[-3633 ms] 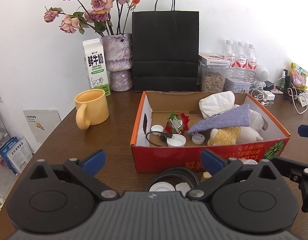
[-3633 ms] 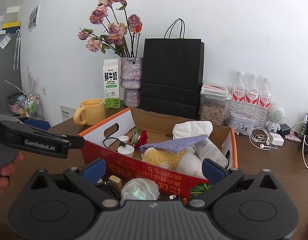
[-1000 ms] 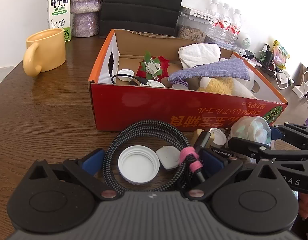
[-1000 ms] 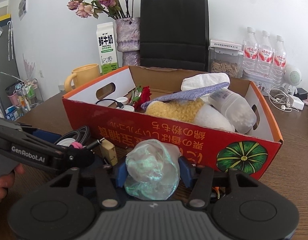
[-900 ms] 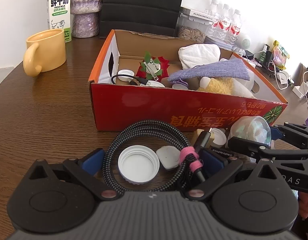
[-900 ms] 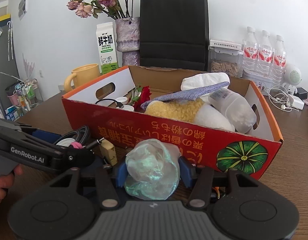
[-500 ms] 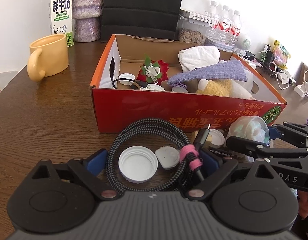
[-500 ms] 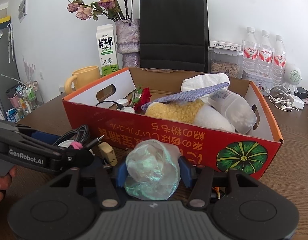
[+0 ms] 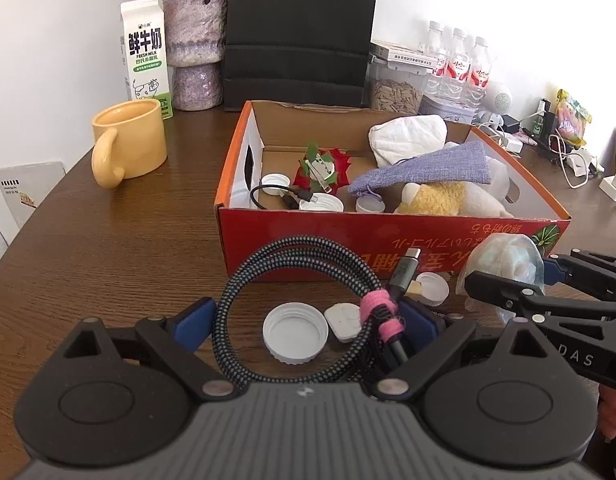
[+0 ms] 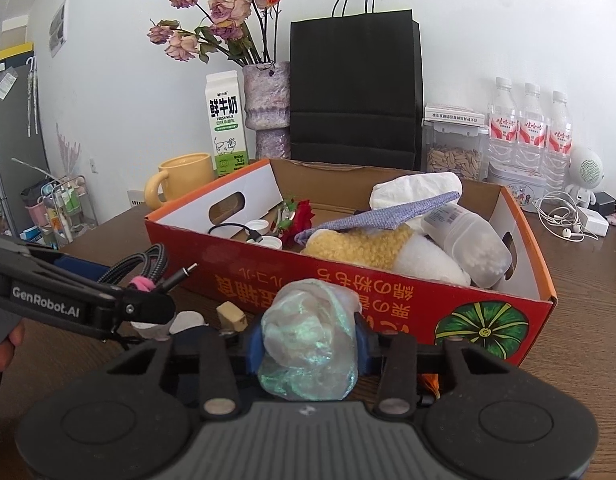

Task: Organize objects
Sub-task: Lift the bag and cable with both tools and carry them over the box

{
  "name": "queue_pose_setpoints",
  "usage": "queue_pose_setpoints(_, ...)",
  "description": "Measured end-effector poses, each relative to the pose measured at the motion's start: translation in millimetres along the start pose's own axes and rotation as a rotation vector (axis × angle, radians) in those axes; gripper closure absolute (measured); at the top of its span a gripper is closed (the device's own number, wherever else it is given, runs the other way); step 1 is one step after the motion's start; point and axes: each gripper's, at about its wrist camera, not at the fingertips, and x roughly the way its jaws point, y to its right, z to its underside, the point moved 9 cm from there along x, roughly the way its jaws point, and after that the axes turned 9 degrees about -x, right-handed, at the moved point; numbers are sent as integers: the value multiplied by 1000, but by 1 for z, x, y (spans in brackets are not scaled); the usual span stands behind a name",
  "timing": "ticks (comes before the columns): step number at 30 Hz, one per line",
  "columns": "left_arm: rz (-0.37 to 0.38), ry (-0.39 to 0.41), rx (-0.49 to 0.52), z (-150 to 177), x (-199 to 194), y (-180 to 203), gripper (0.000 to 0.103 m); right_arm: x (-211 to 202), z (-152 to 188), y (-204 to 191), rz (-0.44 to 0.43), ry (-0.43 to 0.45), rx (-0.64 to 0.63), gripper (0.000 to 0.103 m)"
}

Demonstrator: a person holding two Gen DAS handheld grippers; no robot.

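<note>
The left gripper holds a coiled braided cable across its wide-set jaws; both blue pads press the outer loops, and the coil appears lifted off the desk. The right gripper is closing its jaws on a crumpled clear plastic bag, and both pads touch the sides of the bag. Both held items sit near the front edge of the desk, just in front of the red cardboard box.

Risks:
- The cable is gripped only at the loop edges. The coil can flex and slip out, or the free plug end can catch on the front wall of the box during transfer.
- The bag is soft and slippery. A light grip may let it slide out; it may also snag on the box rim.
- The two grippers work close together and may collide.

Obstructions: a white cap, a small white case, a second cap and a beige block lie loose on the desk below the grippers. The box already holds a plush toy, a purple pouch, a white cloth and a jar, leaving free space mainly at its left end. A yellow mug stands well apart toward the left edge.
</note>
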Motion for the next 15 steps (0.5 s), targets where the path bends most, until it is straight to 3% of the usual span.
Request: queue_pose_setpoints(15, -50, 96, 55, -35, -33, 18, 7, -38, -40, 8, 27, 128, -30, 64)
